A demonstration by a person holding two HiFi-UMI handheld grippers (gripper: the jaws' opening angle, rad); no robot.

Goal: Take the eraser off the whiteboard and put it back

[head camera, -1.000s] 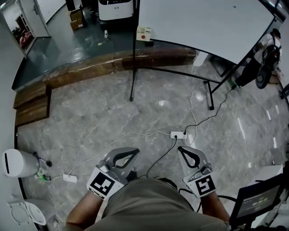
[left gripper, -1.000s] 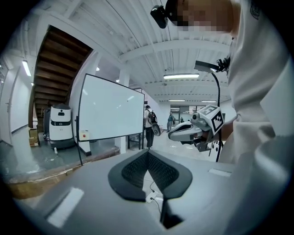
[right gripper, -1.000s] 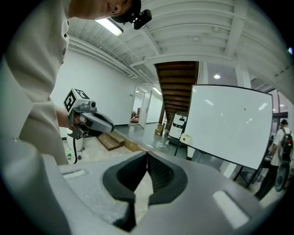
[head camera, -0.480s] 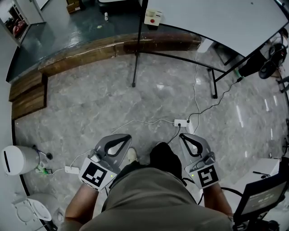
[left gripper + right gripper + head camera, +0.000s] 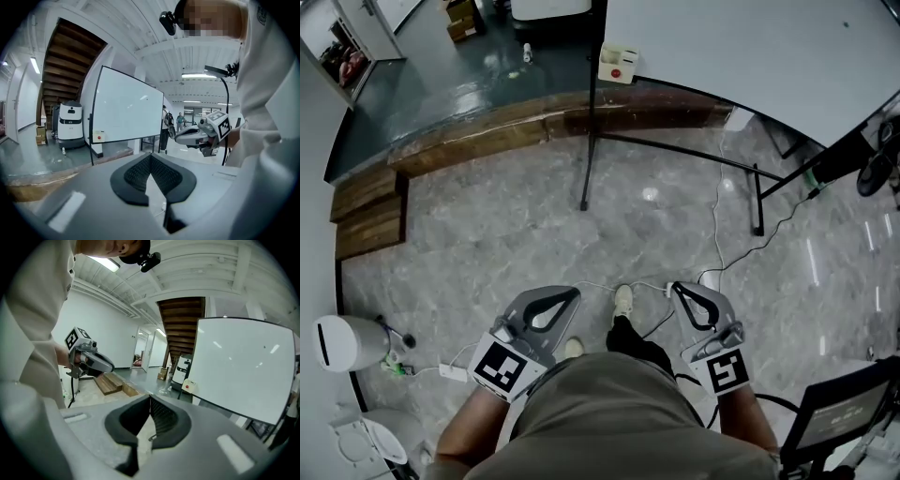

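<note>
left gripper (image 5: 568, 297): jaws closed tip to tip, nothing between them; its own view (image 5: 151, 159) shows the pads meeting with only floor behind.
right gripper (image 5: 682, 292): jaws closed too, empty; its own view (image 5: 150, 402) shows the tips together.
eraser (image 5: 617, 64): small white block with a red spot, on the whiteboard's lower corner by the stand post, well apart from both grippers; too small to be sure of more.
whiteboard (image 5: 741, 47): on a black stand across the floor ahead, surface blank.
head view only: cable and white power strip (image 5: 710, 278) on the floor just beside the right gripper, one shoe (image 5: 622, 300) between the grippers, white bin (image 5: 342, 342) at far left.
left gripper view only: whiteboard (image 5: 126, 110) upright, eraser (image 5: 98, 136) low on its left edge, white robot unit (image 5: 70, 124) beside it, right gripper (image 5: 197, 136) alongside, people far behind.
right gripper view only: wooden staircase (image 5: 180, 319) above the board (image 5: 243, 366), eraser (image 5: 188, 386) at the bottom corner, left gripper (image 5: 91, 363) alongside.
vs earlier: board, stand and power strip sit lower and nearer in the head view; a shoe is now forward; both grippers unchanged, closed; eraser in the same place on the board.
</note>
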